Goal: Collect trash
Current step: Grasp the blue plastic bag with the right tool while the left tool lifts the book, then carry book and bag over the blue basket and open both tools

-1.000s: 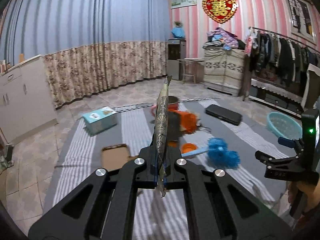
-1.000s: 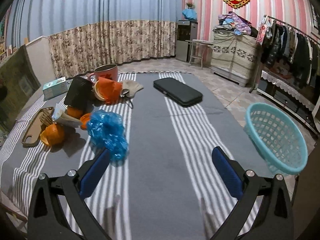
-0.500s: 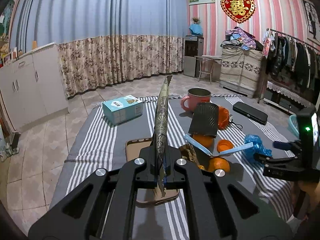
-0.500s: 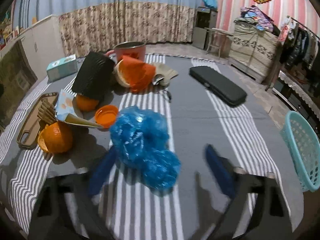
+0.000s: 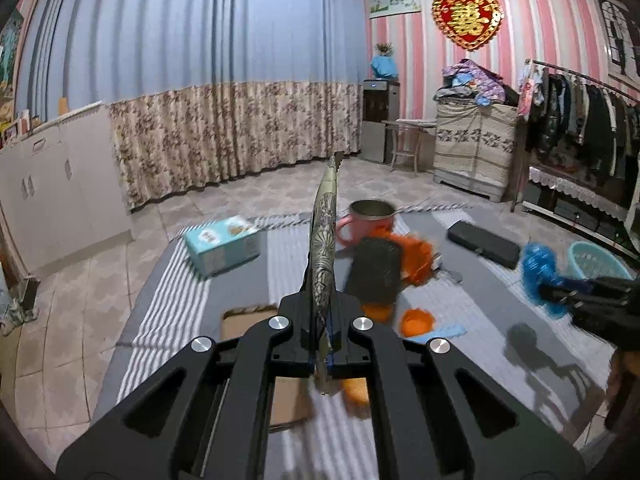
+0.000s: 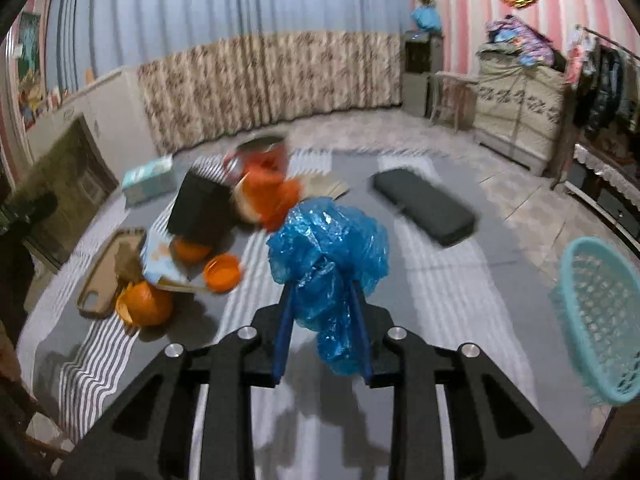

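Left wrist view: your left tongs are clenched on a flat patterned wrapper, held edge-on and sticking up out of the jaws. Landmark is the pink mug on the grey striped cloth. Teal tissue box sits left of the mug. Black ribbed thing leans just in front of the mug, orange trash touching its right side. Orange lid lies nearer you than the mug. Black case is right of the mug, teal basket further right, off the cloth. Your right tongs show at the right edge with the blue plastic bag at their tips, lifted off the cloth.

Right wrist view, blurred: your right tongs have just been closing and now grip the blue plastic bag, crumpled between the blue pads, clear of the cloth. Pink mug is behind the bag, black case to the mug's right, teal basket far right. Oranges and the orange lid lie in front-left of the mug.
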Action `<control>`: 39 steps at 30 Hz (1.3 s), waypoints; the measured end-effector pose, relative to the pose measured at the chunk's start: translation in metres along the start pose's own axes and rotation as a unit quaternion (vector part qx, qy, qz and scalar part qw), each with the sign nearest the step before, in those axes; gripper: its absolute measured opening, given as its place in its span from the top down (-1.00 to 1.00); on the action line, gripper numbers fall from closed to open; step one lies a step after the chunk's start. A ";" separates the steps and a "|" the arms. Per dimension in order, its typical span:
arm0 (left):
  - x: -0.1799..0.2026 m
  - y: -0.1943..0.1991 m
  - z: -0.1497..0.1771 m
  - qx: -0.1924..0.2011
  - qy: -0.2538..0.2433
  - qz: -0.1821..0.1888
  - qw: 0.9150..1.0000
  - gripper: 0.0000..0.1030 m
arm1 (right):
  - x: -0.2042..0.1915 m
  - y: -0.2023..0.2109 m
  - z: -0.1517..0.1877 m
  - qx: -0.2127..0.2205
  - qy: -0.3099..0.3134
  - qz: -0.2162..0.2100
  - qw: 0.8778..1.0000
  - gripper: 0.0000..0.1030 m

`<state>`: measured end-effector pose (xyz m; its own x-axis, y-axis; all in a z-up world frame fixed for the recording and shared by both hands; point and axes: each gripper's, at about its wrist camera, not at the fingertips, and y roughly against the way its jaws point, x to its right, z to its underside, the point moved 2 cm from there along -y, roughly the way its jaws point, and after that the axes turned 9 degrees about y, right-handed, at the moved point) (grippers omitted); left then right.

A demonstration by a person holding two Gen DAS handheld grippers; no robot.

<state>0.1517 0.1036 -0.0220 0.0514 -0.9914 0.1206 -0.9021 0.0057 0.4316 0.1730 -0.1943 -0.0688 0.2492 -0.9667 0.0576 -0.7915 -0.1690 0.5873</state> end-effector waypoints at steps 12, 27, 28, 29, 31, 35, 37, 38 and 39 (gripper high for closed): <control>0.136 -0.002 -0.017 0.008 -0.035 0.088 0.995 0.98 | 0.187 0.096 0.008 0.042 -0.065 0.162 0.984 0.46; 0.333 -0.023 0.022 -0.020 -0.078 0.231 0.970 0.98 | 0.312 0.088 0.067 0.030 -0.184 0.227 0.956 0.46; 0.344 -0.026 0.026 -0.025 -0.080 0.239 0.967 0.98 | 0.317 0.087 0.069 0.032 -0.190 0.223 0.956 0.46; 0.354 -0.029 0.030 -0.030 -0.084 0.245 0.965 0.98 | 0.321 0.087 0.071 0.032 -0.196 0.219 0.955 0.46; 0.378 -0.033 0.040 -0.039 -0.096 0.263 0.959 0.98 | 0.325 0.082 0.075 0.026 -0.201 0.215 0.955 0.46; 0.419 -0.043 0.060 -0.059 -0.114 0.293 0.947 0.98 | 0.335 0.075 0.082 0.020 -0.223 0.207 0.952 0.46; 0.434 -0.054 0.068 -0.076 -0.112 0.302 0.944 0.98 | 0.338 0.073 0.085 0.015 -0.229 0.208 0.951 0.46; 0.441 -0.061 0.073 -0.086 -0.111 0.307 0.941 0.98 | 0.338 0.071 0.086 0.013 -0.229 0.209 0.951 0.46; 0.445 -0.065 0.075 -0.091 -0.112 0.308 0.940 0.98 | 0.338 0.070 0.086 0.010 -0.229 0.209 0.951 0.46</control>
<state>0.2012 -0.3476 -0.0634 -0.5674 -0.7947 0.2156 -0.6417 0.5908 0.4890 0.1540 -0.5493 -0.0781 -0.3557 -0.9314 -0.0777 -0.7797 0.2499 0.5741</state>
